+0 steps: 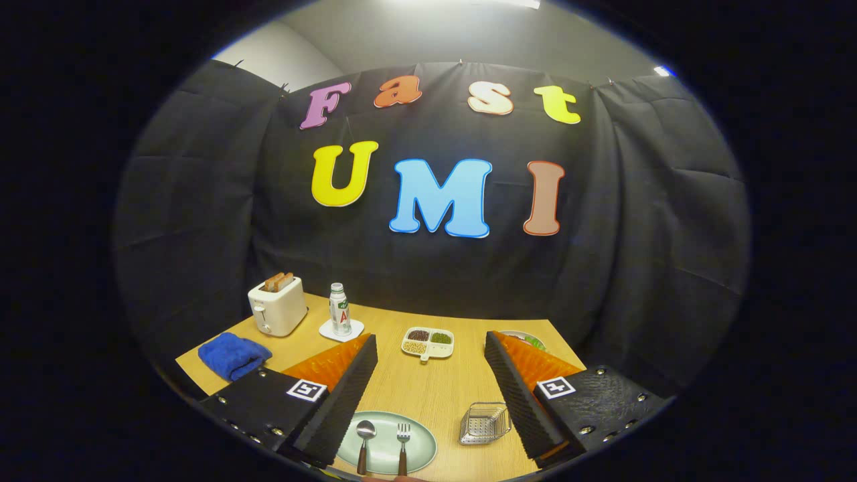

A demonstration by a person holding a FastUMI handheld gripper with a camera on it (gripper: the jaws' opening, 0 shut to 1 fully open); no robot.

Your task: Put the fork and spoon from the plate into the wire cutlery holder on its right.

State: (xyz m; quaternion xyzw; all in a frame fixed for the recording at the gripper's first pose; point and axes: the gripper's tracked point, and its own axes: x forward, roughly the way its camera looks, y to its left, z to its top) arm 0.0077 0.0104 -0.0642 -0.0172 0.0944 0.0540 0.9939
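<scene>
Hand-held gripper (432, 348) agape above plate (422, 445)

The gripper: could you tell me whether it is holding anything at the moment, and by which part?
Nothing is held. The gripper is open; the spoon and fork lie on the plate between its fingers.

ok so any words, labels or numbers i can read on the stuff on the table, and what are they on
bottle label: print too small to read
markers on the tongs: black-and-white patterns, no words
toaster, plate, wire holder: no text seen
tongs open, spoon and fork between them
</scene>
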